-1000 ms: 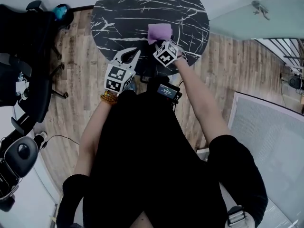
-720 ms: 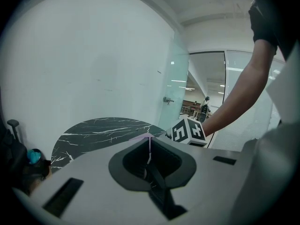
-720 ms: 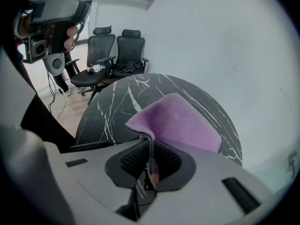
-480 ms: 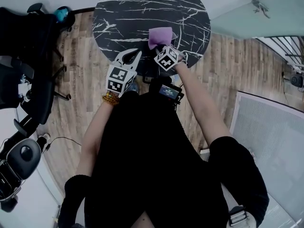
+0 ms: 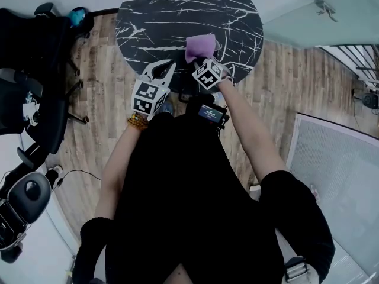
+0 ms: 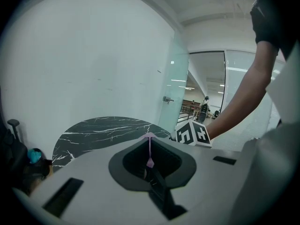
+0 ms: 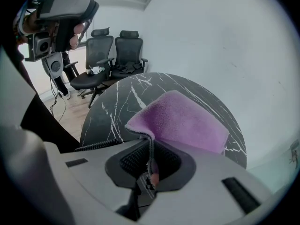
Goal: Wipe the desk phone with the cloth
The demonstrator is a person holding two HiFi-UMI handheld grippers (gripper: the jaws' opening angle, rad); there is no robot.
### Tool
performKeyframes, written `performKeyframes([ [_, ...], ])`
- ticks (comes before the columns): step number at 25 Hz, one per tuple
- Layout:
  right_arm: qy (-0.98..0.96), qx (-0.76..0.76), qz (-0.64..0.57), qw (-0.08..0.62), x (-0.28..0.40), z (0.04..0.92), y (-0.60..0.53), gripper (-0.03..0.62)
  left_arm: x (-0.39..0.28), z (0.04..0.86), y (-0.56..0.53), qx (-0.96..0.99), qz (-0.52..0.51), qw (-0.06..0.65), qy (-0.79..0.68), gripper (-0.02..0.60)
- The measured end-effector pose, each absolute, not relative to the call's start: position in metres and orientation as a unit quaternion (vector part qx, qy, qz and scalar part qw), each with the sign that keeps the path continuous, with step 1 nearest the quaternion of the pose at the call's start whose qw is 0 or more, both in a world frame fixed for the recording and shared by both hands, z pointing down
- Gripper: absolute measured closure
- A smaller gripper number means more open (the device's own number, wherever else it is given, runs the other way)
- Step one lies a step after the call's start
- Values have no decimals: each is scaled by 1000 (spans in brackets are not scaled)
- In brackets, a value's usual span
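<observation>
A purple cloth (image 5: 199,45) hangs over the near part of the round black marble table (image 5: 177,10). My right gripper (image 5: 202,58) is shut on the cloth's near edge; in the right gripper view the cloth (image 7: 183,118) spreads out beyond the gripper (image 7: 150,139). A black desk phone (image 5: 208,112) with a small lit screen sits at the table's near edge, just below the right gripper's marker cube. Its coiled cord (image 7: 96,146) shows by the jaws. My left gripper (image 5: 164,65) hovers left of the cloth, its jaws (image 6: 149,136) shut with nothing in them.
Black office chairs (image 5: 35,87) stand on the wooden floor (image 5: 100,129) to the left, seen also as chairs (image 7: 105,60) behind the table. A white wall lies past the table. A glass partition (image 6: 171,97) and a white panel (image 5: 337,176) are to the right.
The right gripper and the cloth have drifted slightly toward me and the cloth has tilted a little. The left gripper has hardly moved.
</observation>
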State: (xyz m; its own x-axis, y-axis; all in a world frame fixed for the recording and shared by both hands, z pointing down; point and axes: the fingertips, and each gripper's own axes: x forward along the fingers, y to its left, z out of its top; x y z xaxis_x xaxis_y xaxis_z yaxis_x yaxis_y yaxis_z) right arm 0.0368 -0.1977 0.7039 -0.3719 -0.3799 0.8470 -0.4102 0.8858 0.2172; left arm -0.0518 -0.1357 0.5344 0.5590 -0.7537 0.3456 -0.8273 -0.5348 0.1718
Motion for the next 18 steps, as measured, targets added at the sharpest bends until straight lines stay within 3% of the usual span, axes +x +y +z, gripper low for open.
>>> performKeyframes([
  [18, -829, 206, 40, 518, 36, 726, -151, 545, -49, 536, -132, 869, 115, 164, -453, 560],
])
